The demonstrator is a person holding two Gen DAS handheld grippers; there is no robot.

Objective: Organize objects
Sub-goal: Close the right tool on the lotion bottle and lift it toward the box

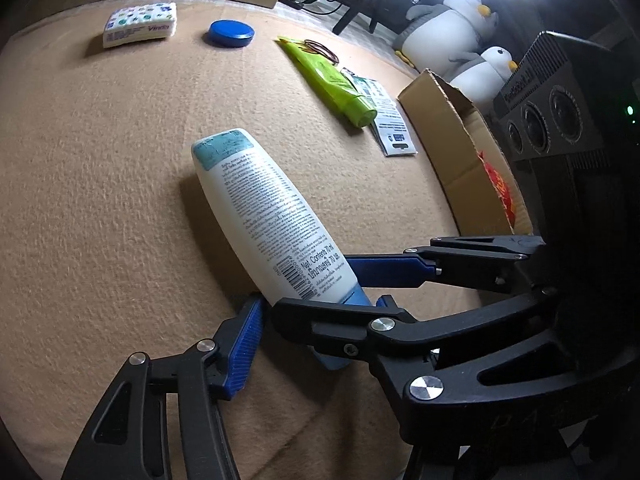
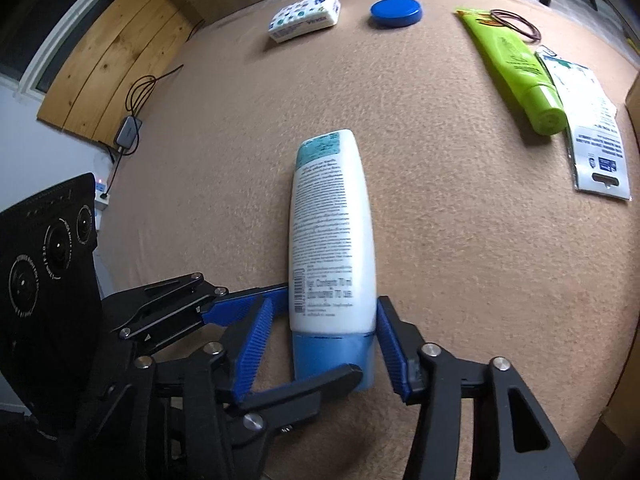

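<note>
A white tube with a light blue cap (image 1: 260, 208) (image 2: 332, 232) lies on the tan cloth surface (image 1: 100, 200), cap end toward both cameras. My left gripper (image 1: 320, 308) straddles the cap end. Its left pad (image 1: 246, 340) sits just beside the tube, and its right pad is mostly hidden behind the other gripper's black finger. My right gripper (image 2: 325, 308) straddles the same end from the other side. One of its pads (image 2: 386, 328) sits at the tube's right edge, and a gap shows between the other pad (image 2: 254, 344) and the tube. Neither pair of pads clamps it.
At the back lie a tissue pack (image 1: 140, 24), a blue lid (image 1: 231, 33), a green tube (image 1: 328, 80) with hair bands (image 1: 320, 50) on it, and flat packets (image 1: 388, 120). An open cardboard box (image 1: 452, 148) holding something red stands at the right. Penguin plush toys (image 1: 448, 28) sit behind it.
</note>
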